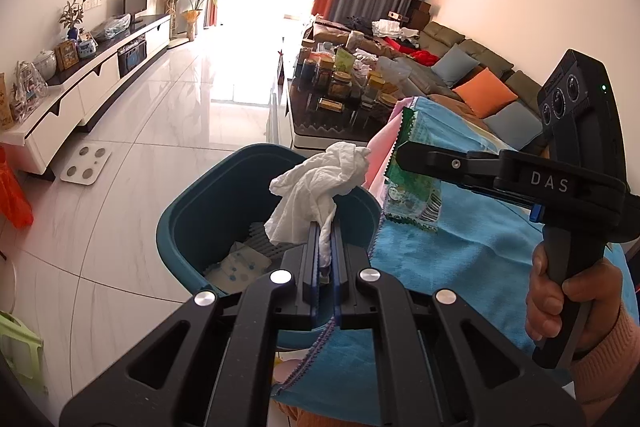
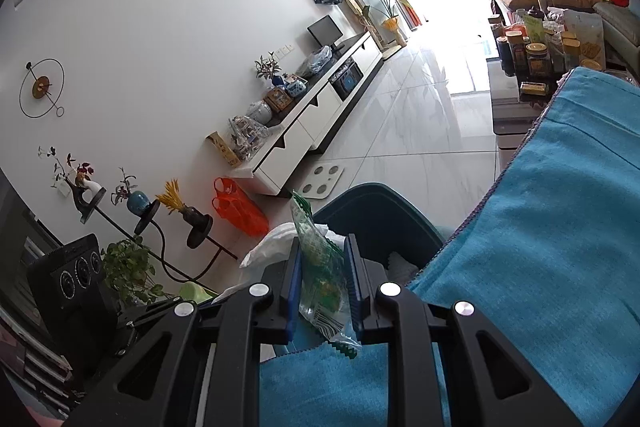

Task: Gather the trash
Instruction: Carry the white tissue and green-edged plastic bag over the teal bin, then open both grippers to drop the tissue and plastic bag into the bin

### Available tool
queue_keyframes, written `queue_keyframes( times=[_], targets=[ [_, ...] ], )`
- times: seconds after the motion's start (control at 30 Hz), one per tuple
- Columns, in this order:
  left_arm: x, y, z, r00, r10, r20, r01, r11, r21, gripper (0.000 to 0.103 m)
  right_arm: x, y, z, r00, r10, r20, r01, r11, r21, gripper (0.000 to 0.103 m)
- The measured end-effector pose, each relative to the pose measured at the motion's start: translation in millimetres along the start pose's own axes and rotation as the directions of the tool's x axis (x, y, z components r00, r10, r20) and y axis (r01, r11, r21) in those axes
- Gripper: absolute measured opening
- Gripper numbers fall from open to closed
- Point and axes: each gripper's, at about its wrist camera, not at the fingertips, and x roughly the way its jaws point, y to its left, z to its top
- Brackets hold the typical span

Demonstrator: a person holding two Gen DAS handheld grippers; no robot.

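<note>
Your left wrist view looks steeply down its fingers, close over the teal bin (image 1: 192, 211) at lower centre, while your right wrist view, rolled sideways, faces the same bin (image 2: 376, 215) from alongside, both sharing the blue cloth (image 1: 472, 247) and TV cabinet (image 1: 100, 75).

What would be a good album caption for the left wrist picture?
Left tool clamps a crumpled white tissue over the teal bin; right tool grips a green wrapper.

L tongs (image 1: 325, 227) clamped tight; R tongs (image 2: 325, 247) clamped, angled down.
</note>
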Motion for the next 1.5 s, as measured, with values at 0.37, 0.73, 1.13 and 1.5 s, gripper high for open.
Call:
queue_keyframes(
  times=[0.37, 0.73, 1.13, 1.5],
  targets=[
    [16.0, 10.4, 1.0, 1.000, 0.012, -0.013, -0.012, 1.000, -0.028, 0.005, 19.2, 2.7, 2.5, 0.999, -0.025, -0.030, 0.025, 1.000, 0.001, 0.019],
    [39.0, 27.0, 0.4, 0.998, 0.025, -0.049, -0.028, 0.998, -0.065, 0.005, 41.9, 4.6, 4.7, 0.996, -0.047, -0.070, 0.048, 0.999, 0.011, 0.020],
    [60.1, 37.6, -1.0, 0.997, 0.017, -0.079, -0.024, 0.995, -0.094, 0.006, 60.8, 6.2, 7.6, 0.990, -0.068, -0.123, 0.070, 0.997, 0.018, 0.024],
    [80.2, 41.7, -2.0, 0.995, -0.002, -0.104, -0.010, 0.994, -0.111, 0.007, 63.7, 2.2, 7.6, 0.987, -0.083, -0.140, 0.088, 0.996, 0.034, 0.028]
  ],
)
